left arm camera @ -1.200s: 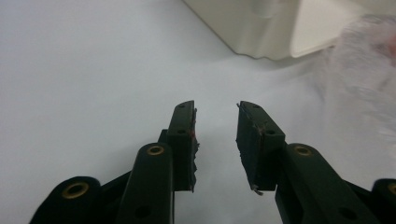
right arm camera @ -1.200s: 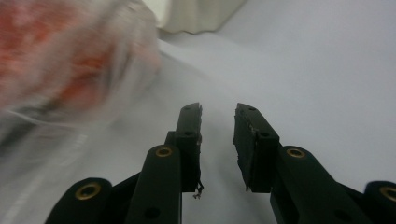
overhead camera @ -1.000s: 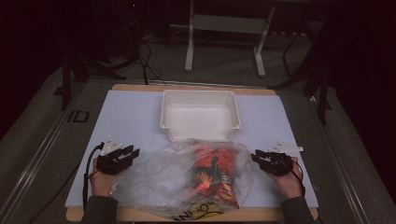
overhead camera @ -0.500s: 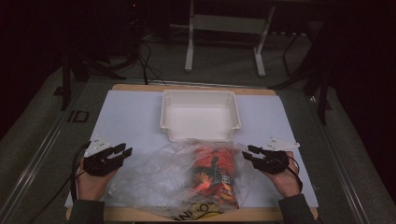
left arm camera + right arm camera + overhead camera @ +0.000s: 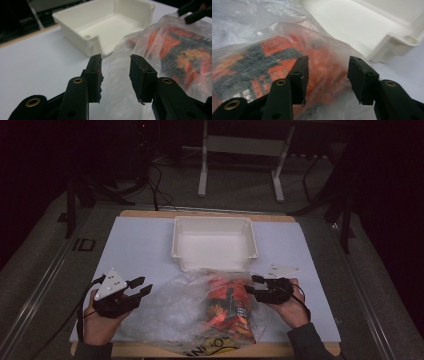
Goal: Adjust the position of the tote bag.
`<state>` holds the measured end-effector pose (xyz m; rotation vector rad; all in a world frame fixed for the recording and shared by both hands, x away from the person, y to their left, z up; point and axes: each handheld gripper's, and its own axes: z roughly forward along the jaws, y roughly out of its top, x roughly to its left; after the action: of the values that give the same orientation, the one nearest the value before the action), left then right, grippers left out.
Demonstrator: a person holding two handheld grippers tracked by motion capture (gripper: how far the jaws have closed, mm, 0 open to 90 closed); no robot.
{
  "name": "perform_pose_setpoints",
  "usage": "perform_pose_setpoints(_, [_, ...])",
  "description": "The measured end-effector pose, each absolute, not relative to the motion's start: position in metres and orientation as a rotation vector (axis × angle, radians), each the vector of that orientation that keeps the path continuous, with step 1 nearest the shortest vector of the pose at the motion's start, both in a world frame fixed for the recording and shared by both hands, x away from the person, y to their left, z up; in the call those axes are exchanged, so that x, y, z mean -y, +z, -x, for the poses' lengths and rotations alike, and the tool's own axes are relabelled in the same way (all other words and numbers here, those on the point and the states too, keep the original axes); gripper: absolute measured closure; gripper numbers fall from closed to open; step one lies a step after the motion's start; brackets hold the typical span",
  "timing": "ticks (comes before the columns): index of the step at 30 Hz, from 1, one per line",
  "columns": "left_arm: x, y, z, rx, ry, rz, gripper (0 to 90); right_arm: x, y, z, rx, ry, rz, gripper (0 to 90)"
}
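A clear plastic bag [image 5: 175,312] lies crumpled at the front of the table with an orange and black packet [image 5: 227,302] inside it. My left gripper [image 5: 141,287] hovers at the bag's left edge. Its jaws are open and have just been opening, with nothing between the pads [image 5: 94,75]; the bag [image 5: 125,85] lies beyond them. My right gripper [image 5: 252,284] is at the bag's right edge, above the packet [image 5: 262,62]. Its jaws have also just been opening, and they stand open with nothing pinched.
An empty white tray [image 5: 214,222] stands behind the bag, its near corner [image 5: 87,45] close to both grippers. The white table sheet [image 5: 140,245] has free room left and right of the tray. Dark floor, cables and a stand's legs lie beyond the table.
Both pairs of jaws are wider than before. The left gripper has risen and looks larger. The right gripper has shifted left, over the bag's edge.
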<state>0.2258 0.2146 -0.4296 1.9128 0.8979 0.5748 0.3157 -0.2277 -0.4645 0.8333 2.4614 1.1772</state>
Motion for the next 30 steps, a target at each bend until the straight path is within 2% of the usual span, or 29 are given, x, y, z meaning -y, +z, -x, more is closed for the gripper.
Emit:
perform_pose_setpoints(3, [-0.208, -0.430, -0.222, -0.864, 0.532, -1.912, 61.9, 0.221, -0.468, -0.317, -2.492, 1.180, -0.839, 49.3])
perform_pose_setpoints(5, [-0.202, -0.432, -0.220, -0.846, 0.532, -1.945, 61.3, 0.216, -0.471, -0.319, -2.512, 1.171, -0.838, 51.4])
perform_pose_setpoints(6, [-0.198, -0.435, -0.220, -0.838, 0.519, -1.959, 61.1, 0.215, -0.472, -0.319, -2.519, 1.165, -0.833, 55.1])
perform_pose_setpoints(10, [-0.188, -0.449, -0.221, -0.838, 0.487, -2.018, 60.7, 0.213, -0.474, -0.322, -2.531, 1.148, -0.830, 79.9])
perform_pose_setpoints(12, [-0.183, -0.458, -0.223, -0.839, 0.464, -2.048, 60.8, 0.214, -0.473, -0.322, -2.519, 1.145, -0.826, 87.1])
perform_pose_setpoints(21, [-0.171, -0.491, -0.238, -0.909, 0.488, -2.180, 61.9, 0.231, -0.470, -0.326, -2.455, 1.156, -0.883, 89.1])
perform_pose_setpoints(30, [-0.174, -0.512, -0.249, -1.024, 0.553, -2.235, 70.5, 0.253, -0.472, -0.328, -2.392, 1.164, -0.963, 89.7])
